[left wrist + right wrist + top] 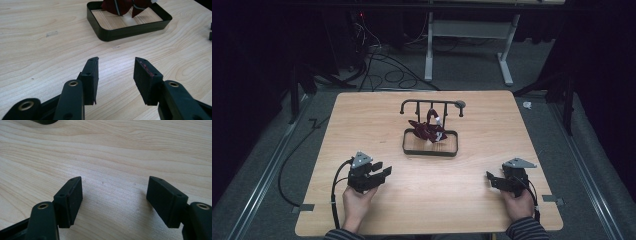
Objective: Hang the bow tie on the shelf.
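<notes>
A black stand with a rectangular base frame (430,150) and a top rail (432,103) sits at the middle of the wooden table (362,115). A dark red cloth item with white trim (428,129) hangs from the rail down into the frame; its lower part (125,6) appears above the frame wall (130,28) in the left gripper view. My left gripper (384,171) rests near the table's front left, open and empty (116,65). My right gripper (490,179) rests at the front right, open wide over bare wood (115,187).
A white table frame (469,42) and loose cables (384,70) lie on the grey floor behind the table. A person's hands (357,205) hold the grippers at the front edge. Small tape marks (305,207) sit at the front corners.
</notes>
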Available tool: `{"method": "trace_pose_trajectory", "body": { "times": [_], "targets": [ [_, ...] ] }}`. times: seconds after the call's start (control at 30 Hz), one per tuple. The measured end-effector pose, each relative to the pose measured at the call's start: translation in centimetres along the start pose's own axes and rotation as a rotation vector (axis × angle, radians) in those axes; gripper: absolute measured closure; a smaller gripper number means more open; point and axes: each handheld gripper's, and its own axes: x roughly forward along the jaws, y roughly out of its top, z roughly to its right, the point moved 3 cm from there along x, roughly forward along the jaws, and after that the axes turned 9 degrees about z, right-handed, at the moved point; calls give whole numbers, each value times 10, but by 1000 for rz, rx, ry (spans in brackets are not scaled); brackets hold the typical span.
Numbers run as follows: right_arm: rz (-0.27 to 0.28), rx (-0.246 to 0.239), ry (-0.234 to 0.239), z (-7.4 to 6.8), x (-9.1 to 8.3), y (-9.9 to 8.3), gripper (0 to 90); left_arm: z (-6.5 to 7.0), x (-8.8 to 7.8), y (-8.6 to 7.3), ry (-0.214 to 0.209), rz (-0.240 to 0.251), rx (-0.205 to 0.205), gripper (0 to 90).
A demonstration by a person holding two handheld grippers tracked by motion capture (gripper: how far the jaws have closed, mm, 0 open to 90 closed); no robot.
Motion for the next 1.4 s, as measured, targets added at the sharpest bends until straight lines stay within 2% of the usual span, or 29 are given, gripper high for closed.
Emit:
{"method": "trace_pose_trajectory", "body": {
  "times": [0.57,0.67,0.77,0.83,1.0,1.03,1.13,1.4],
  "targets": [
    [1,-1,0,0,0,0,301,-9,15,-18,56,-20,-8,541],
    [0,-1,0,0,0,0,301,-9,19,-21,81,-25,10,539],
    [0,0,0,0,0,0,301,-8,24,-25,114,-32,48,529],
    [-1,0,0,0,0,0,301,-8,29,-28,138,-56,77,515],
    [-1,0,0,0,0,0,301,-7,38,-34,169,-94,126,484],
    [-1,0,0,0,0,0,301,-7,39,-36,169,-87,130,479],
    [-1,0,0,0,0,0,301,-8,39,-39,166,-51,107,469],
    [0,0,-1,0,0,0,301,-8,38,-39,172,-57,108,430]
  ]
}}
